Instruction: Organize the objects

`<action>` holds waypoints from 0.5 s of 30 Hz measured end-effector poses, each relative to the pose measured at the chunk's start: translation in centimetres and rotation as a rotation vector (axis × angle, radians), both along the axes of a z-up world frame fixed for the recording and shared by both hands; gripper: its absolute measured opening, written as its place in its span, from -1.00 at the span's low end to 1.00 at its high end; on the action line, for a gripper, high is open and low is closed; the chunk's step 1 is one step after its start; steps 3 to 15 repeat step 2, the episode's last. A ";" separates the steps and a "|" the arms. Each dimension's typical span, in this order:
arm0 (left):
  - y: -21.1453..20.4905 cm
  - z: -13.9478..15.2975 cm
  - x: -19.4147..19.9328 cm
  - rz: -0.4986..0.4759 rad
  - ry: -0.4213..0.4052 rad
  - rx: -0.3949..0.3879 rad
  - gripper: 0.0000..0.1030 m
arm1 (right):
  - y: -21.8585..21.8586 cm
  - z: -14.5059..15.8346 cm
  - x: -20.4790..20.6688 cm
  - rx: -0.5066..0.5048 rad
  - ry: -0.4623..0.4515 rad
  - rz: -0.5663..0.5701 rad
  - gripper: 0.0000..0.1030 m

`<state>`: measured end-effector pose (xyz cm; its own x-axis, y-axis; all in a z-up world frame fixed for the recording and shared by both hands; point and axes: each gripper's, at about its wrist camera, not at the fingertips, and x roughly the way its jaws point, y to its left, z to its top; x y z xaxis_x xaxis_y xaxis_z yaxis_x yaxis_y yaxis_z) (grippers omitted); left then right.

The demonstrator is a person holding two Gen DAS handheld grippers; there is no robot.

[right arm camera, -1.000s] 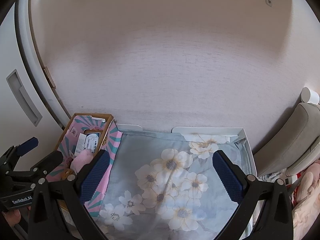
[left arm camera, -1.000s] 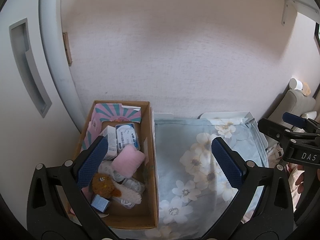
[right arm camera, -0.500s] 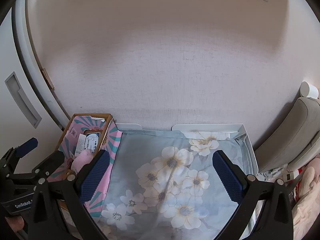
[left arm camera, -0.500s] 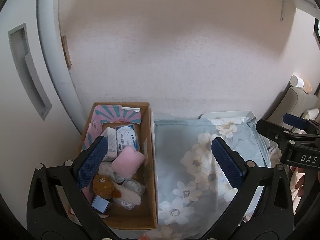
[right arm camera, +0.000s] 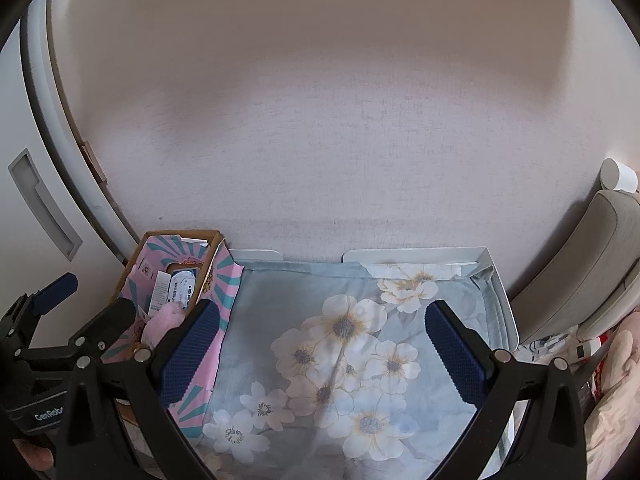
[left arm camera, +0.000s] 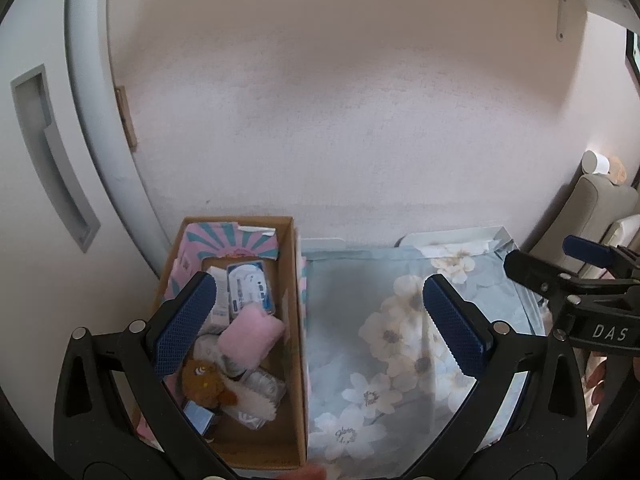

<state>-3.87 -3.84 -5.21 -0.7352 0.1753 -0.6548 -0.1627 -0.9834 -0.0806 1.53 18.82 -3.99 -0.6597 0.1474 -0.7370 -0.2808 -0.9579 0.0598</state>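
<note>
A cardboard box (left arm camera: 297, 320) (right arm camera: 132, 260) stands at the left against the wall. It holds a pink fluffy pouch (left arm camera: 250, 334), a brown plush toy (left arm camera: 202, 380), a white and blue packet (left arm camera: 250, 286) and several small packs. My left gripper (left arm camera: 320, 328) hangs open above the box's right wall, empty. My right gripper (right arm camera: 322, 354) is open and empty over a blue floral cloth (left arm camera: 400, 344) (right arm camera: 344, 344) that covers a white tray (right arm camera: 500, 292). Each gripper shows at the edge of the other's view.
A pale wall rises right behind the box and the tray. A white cabinet door with a recessed handle (left arm camera: 52, 152) stands at the left. A grey chair back (right arm camera: 592, 264) with a white cup (right arm camera: 618, 174) on it is at the right.
Both grippers have drifted slightly back and up, so the box and cloth sit a little lower in the views. Nothing was taken or released.
</note>
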 end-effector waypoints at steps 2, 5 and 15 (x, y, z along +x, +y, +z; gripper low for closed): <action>0.3 0.0 -0.2 0.002 0.003 -0.012 1.00 | 0.2 -0.2 -0.1 -0.003 -0.005 -0.001 0.99; 0.3 0.0 -0.2 0.002 0.003 -0.012 1.00 | 0.2 -0.2 -0.1 -0.003 -0.005 -0.001 0.99; 0.3 0.0 -0.2 0.002 0.003 -0.012 1.00 | 0.2 -0.2 -0.1 -0.003 -0.005 -0.001 0.99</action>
